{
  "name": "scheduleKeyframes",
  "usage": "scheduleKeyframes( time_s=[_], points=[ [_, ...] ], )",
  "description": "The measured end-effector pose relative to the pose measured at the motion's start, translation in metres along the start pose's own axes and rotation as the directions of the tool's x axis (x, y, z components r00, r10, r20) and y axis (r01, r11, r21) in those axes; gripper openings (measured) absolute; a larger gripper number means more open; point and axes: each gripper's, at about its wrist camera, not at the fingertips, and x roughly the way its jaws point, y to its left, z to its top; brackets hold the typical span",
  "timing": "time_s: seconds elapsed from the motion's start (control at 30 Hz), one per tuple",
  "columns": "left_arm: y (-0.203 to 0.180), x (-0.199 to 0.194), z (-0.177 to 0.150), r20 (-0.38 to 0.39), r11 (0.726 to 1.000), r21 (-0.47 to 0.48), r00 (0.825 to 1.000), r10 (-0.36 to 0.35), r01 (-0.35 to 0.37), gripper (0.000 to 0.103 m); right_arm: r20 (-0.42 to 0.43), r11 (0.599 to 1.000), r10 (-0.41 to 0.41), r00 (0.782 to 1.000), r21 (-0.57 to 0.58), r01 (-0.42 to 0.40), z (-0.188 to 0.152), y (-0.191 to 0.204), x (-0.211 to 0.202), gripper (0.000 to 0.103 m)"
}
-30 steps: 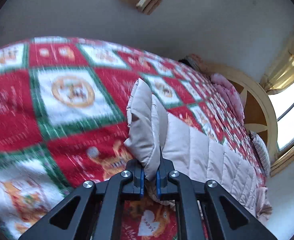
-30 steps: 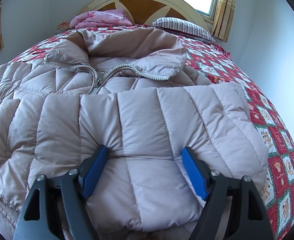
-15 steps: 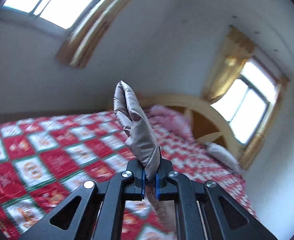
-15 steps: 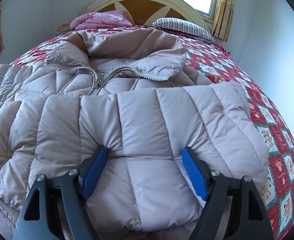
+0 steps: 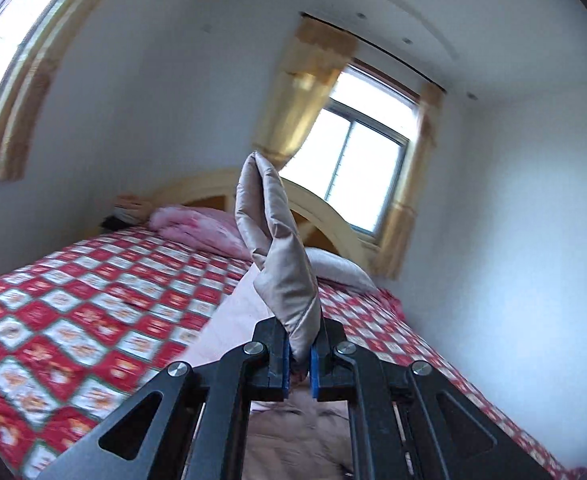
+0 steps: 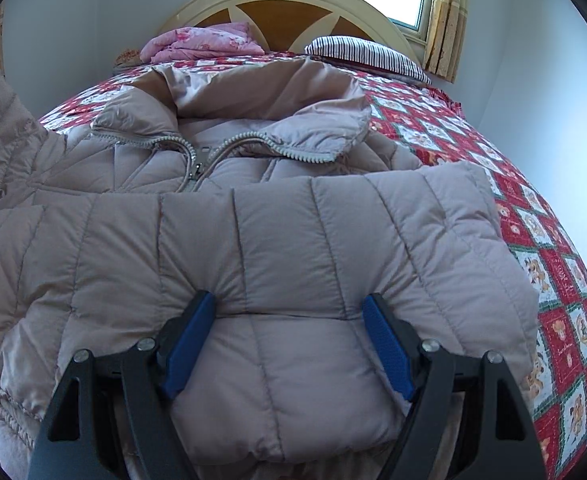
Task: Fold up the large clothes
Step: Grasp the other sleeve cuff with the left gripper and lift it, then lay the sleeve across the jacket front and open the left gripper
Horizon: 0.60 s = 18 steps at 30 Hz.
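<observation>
A beige quilted down jacket [image 6: 253, 248] lies zipped on the bed, collar toward the headboard, its right sleeve folded across the chest. My right gripper [image 6: 289, 316] is open, its blue pads [image 6: 185, 340] pressing down on that folded sleeve. My left gripper [image 5: 299, 354] is shut on the cuff of the left sleeve [image 5: 281, 264] and holds it up in the air, pointing toward the headboard. The raised sleeve [image 6: 1, 128] also shows at the left edge of the right wrist view.
A red, white and green patchwork bedspread [image 5: 73, 320] covers the bed. A folded pink blanket [image 6: 201, 42] and a striped pillow [image 6: 365, 54] lie by the wooden headboard [image 6: 285, 12]. Walls and curtained windows [image 5: 357, 156] surround the bed.
My left gripper has lifted the sleeve cuff off the bedspread and swung it up toward the headboard. My right gripper has stayed on the folded sleeve.
</observation>
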Motion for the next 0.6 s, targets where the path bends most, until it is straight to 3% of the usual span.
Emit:
scheduleKeyframes(
  time_s=[0.13,0.27,0.37,0.5,0.6],
  points=[
    [-0.036,0.026,-0.031,-0.061,0.998,0.033,0.997,-0.044,0.046,0.006,0.0,1.0,0.001,1.0,0.001,-0.001,0.0,0.0,0.0,0.08],
    [-0.071,0.048,-0.077,-0.097,0.978,0.208,0.995,0.022,-0.001,0.006,0.001,1.0,0.01,1.0,0.007,-0.01,0.0,-0.001,0.0,0.08],
    [-0.079,0.068,-0.109,-0.172,0.972,0.235,0.984,0.043,-0.002,0.006,-0.008,0.999,0.036,0.999,0.025,-0.036,0.0,-0.005,0.001,0.083],
    [-0.083,0.088,-0.143,-0.237,0.966,0.257,0.969,0.071,-0.008,0.006,0.016,0.95,0.247,0.969,0.194,-0.246,0.006,-0.042,-0.014,0.089],
    [-0.099,0.107,-0.17,-0.277,0.949,0.316,0.956,0.102,-0.01,0.006,0.097,0.91,0.254,0.962,0.312,-0.272,0.008,-0.084,-0.04,0.09]
  ],
)
